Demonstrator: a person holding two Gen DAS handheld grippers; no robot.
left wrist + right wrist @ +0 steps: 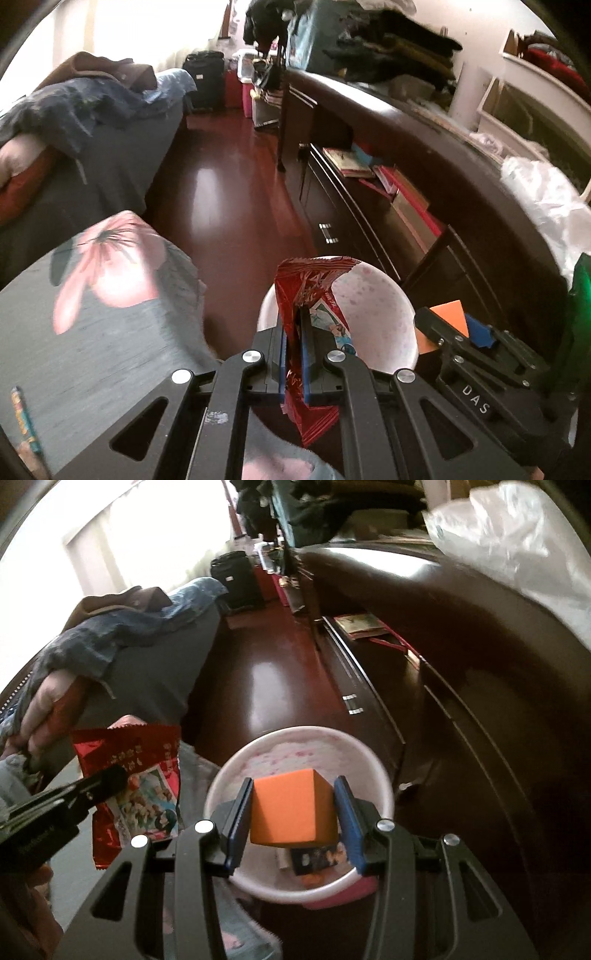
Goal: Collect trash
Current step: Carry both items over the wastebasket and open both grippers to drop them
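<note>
A cluttered bedroom: glossy red-brown floor (221, 206) up the middle of both views, a bed (92, 155) heaped with bedding at left, a long dark dresser (388, 122) sweeping down the right. Lower centre sits the white waste bin (382, 775), its mouth open, a few scraps already inside. The right gripper (293, 812) hangs right over it, jaws clamped on an orange cube (291, 808); released here, it should fall in. The left gripper (293, 350) is the worry: jaws shut tight on a red snack wrapper (306, 288), which from the right wrist view sits at lower left, beside the rim, not over it. Let go there and the light foil could flutter onto the floor, or snag the neighbouring gripper as both crowd the bin.
</note>
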